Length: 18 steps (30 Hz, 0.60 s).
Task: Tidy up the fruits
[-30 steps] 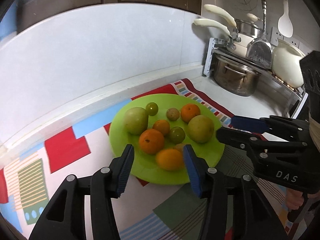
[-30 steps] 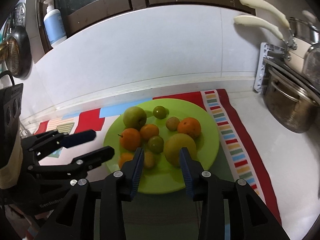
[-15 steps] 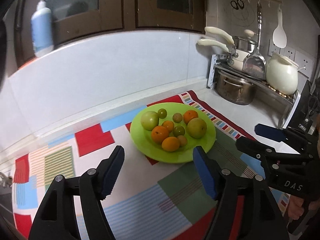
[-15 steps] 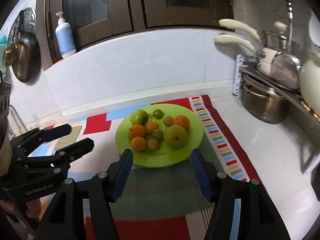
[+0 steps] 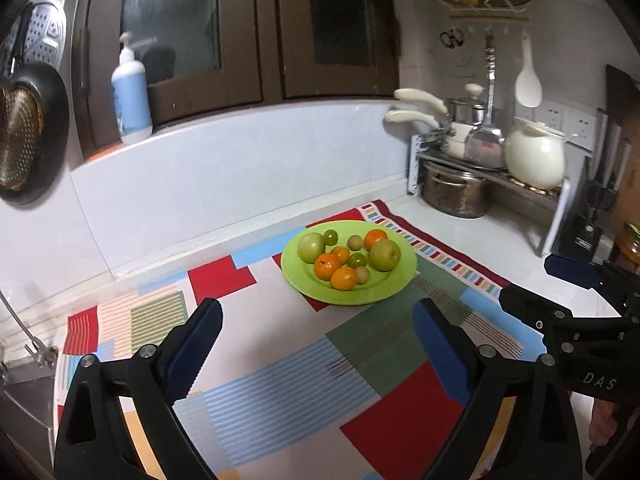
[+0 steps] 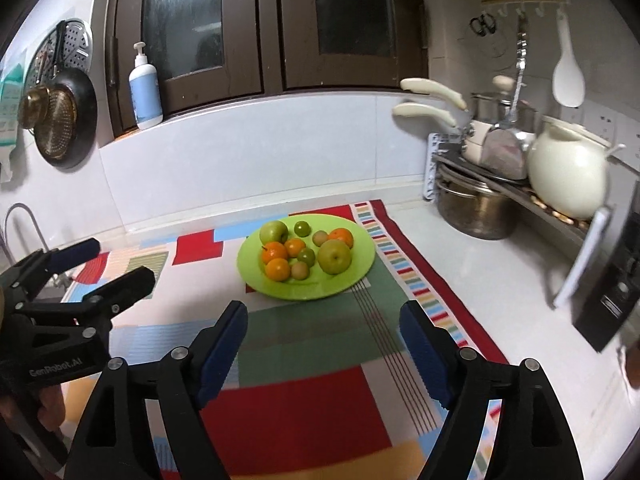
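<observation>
A lime-green plate (image 5: 404,276) (image 6: 360,276) sits on the patterned cloth and carries several fruits: oranges (image 5: 327,266) (image 6: 277,269), green apples (image 5: 385,255) (image 6: 335,256) and small green and brownish fruits. My left gripper (image 5: 316,312) hovers well back from the plate, its jaws opening with nothing between them. My right gripper (image 6: 323,316) is also back from the plate, jaws opening and empty. Each gripper appears in the other's view: the right one (image 5: 560,284) at the right edge, the left one (image 6: 96,264) at the left edge.
A multicoloured cloth (image 5: 280,380) covers the white counter. At the right stands a rack with a steel pot (image 5: 456,192), pans and a cream jar (image 5: 534,156). A lotion bottle (image 5: 130,96) stands on the sill. A sink and tap (image 6: 16,220) lie at the left.
Both grippers pulled back and up from the plate, so it now looks small and distant. Both sets of jaws widened; an orange and an apple framed by them stayed on the plate.
</observation>
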### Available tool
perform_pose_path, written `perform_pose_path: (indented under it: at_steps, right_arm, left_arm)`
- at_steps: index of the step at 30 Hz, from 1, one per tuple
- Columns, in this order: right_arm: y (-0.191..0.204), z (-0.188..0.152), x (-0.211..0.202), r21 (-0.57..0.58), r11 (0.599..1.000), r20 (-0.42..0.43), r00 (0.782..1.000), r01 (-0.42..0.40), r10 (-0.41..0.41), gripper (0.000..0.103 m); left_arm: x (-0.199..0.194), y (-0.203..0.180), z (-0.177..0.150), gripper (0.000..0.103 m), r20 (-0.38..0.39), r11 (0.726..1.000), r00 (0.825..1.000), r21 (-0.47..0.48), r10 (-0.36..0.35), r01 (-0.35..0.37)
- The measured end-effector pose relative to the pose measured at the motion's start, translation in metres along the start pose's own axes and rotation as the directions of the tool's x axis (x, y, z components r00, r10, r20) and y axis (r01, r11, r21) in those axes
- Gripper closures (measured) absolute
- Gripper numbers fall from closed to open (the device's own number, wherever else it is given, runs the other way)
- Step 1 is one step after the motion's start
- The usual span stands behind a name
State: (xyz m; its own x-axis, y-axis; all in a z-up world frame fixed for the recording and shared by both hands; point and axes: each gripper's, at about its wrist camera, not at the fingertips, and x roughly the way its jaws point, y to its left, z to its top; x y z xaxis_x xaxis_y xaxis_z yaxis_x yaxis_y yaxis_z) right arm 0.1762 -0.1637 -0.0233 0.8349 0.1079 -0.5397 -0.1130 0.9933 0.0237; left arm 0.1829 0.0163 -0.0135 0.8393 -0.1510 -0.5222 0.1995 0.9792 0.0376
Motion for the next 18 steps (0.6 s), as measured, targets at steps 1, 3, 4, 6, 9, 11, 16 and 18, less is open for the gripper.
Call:
perform_pose_path:
  at_steps: [1, 3, 4, 6, 9, 11, 16, 18]
  right_arm:
    - [0.001, -0.002, -0.006, 0.005, 1.0, 0.006, 1.0, 0.003, -0.003, 0.024]
    - [0.001, -0.007, -0.02, 0.014, 1.0, 0.017, 1.0, 0.007, -0.007, 0.023]
    - [0.0, -0.01, -0.026, 0.02, 1.0, 0.023, 1.0, 0.008, -0.009, 0.02]
    - [-0.001, -0.013, -0.039, 0.017, 1.0, 0.033, 0.999, 0.008, -0.009, 0.019]
    - [-0.003, -0.017, -0.054, 0.0, 1.0, 0.047, 0.999, -0.003, 0.003, 0.019]
    - [-0.005, -0.02, -0.063, -0.009, 1.0, 0.046, 0.999, -0.023, 0.023, 0.019]
    - [-0.008, -0.029, -0.085, -0.038, 0.998, 0.05, 0.998, -0.042, 0.044, 0.019]
    - [-0.01, -0.033, -0.093, -0.042, 0.998, 0.045, 0.998, -0.049, 0.051, 0.019]
  left_arm:
    - [-0.005, -0.001, -0.001, 0.005, 0.003, 1.0, 1.0, 0.0, 0.001, -0.001]
    - [-0.016, -0.002, -0.004, 0.004, 0.007, 1.0, 1.0, -0.01, 0.01, -0.01]
    - [-0.023, -0.004, -0.007, 0.003, 0.006, 1.0, 1.0, -0.016, 0.016, -0.016]
    - [-0.034, -0.007, -0.011, 0.003, 0.008, 0.999, 1.0, -0.024, 0.03, -0.03]
    - [-0.051, -0.014, -0.019, 0.003, 0.009, 0.997, 0.998, -0.047, 0.063, -0.062]
    - [-0.063, -0.018, -0.024, 0.002, 0.011, 0.996, 0.998, -0.066, 0.068, -0.067]
    - [-0.089, -0.03, -0.037, 0.001, 0.014, 0.991, 0.995, -0.086, 0.102, -0.1]
    - [-0.098, -0.035, -0.041, 0.001, 0.014, 0.99, 0.993, -0.086, 0.114, -0.112]
